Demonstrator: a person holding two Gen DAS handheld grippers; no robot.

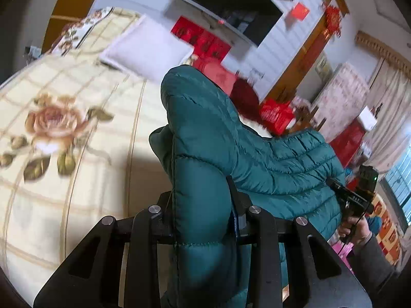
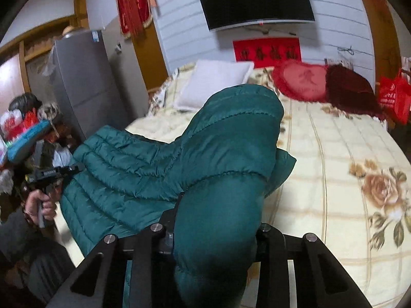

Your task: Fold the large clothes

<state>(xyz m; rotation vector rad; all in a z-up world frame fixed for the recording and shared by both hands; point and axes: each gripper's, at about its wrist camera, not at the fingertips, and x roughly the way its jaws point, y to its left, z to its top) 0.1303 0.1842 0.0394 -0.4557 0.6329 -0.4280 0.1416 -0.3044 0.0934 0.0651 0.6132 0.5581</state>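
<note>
A teal quilted puffer jacket (image 1: 269, 164) hangs stretched between my two grippers above the bed; it also fills the right wrist view (image 2: 154, 164). My left gripper (image 1: 203, 205) is shut on a padded edge of the jacket, with a sleeve rising in front of it. My right gripper (image 2: 218, 220) is shut on another padded edge. In the left wrist view the right gripper (image 1: 352, 200) shows at the jacket's far side, held in a hand. In the right wrist view the left gripper (image 2: 55, 173) shows at the jacket's left end.
The bed has a cream floral quilt (image 2: 346, 154), a white pillow (image 2: 213, 84), and red cushions (image 2: 303, 79) at the head. A TV (image 2: 257, 0) hangs on the wall. A grey fridge (image 2: 84, 82) and clutter (image 2: 25, 128) stand left of the bed.
</note>
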